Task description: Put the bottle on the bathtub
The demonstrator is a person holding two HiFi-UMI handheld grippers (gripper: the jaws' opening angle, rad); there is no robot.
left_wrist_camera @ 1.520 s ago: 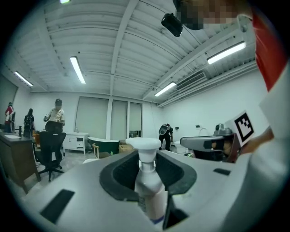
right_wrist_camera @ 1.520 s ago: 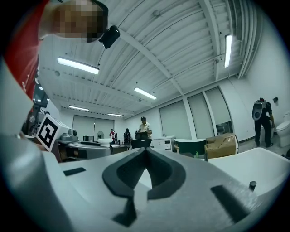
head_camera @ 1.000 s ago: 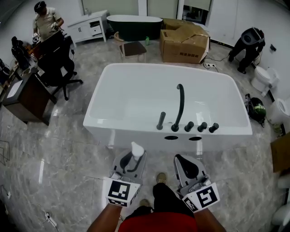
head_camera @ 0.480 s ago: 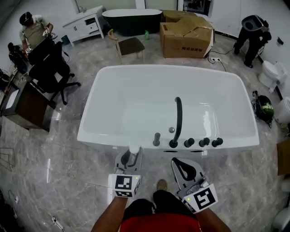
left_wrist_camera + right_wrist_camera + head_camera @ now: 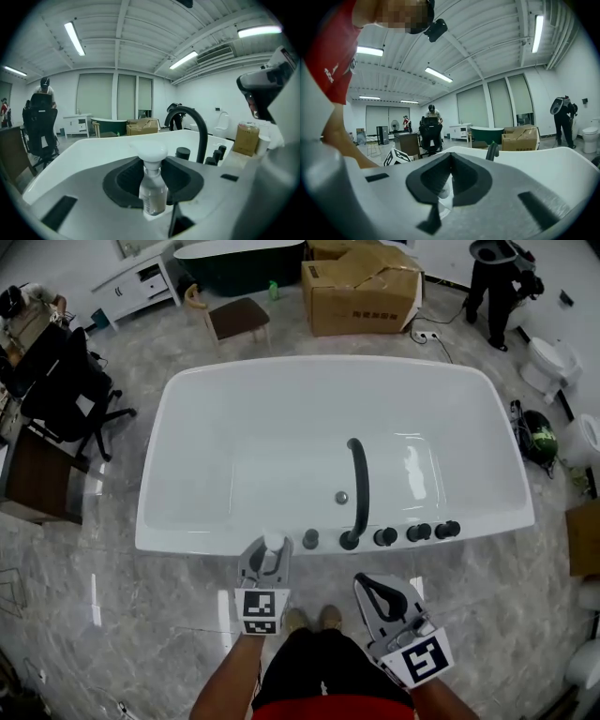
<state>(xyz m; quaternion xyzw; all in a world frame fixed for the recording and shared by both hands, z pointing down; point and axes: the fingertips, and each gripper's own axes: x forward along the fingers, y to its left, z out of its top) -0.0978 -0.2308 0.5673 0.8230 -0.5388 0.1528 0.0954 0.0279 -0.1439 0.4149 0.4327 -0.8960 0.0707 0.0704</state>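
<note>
Left gripper (image 5: 265, 557) clamps the bottle (image 5: 273, 543) upright over the bathtub's (image 5: 187, 540) near rim, seemingly ready to stand it there; right gripper (image 5: 375, 585) (jaws together, empty) hangs just outside that rim.

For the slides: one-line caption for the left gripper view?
Left gripper shut on a white-capped clear bottle, facing the white bathtub and its black faucet.

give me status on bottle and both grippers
Left hand-held gripper shut on bottle, at bathtub near rim. Right hand-held gripper shut, empty. Black knob close beside bottle.
</note>
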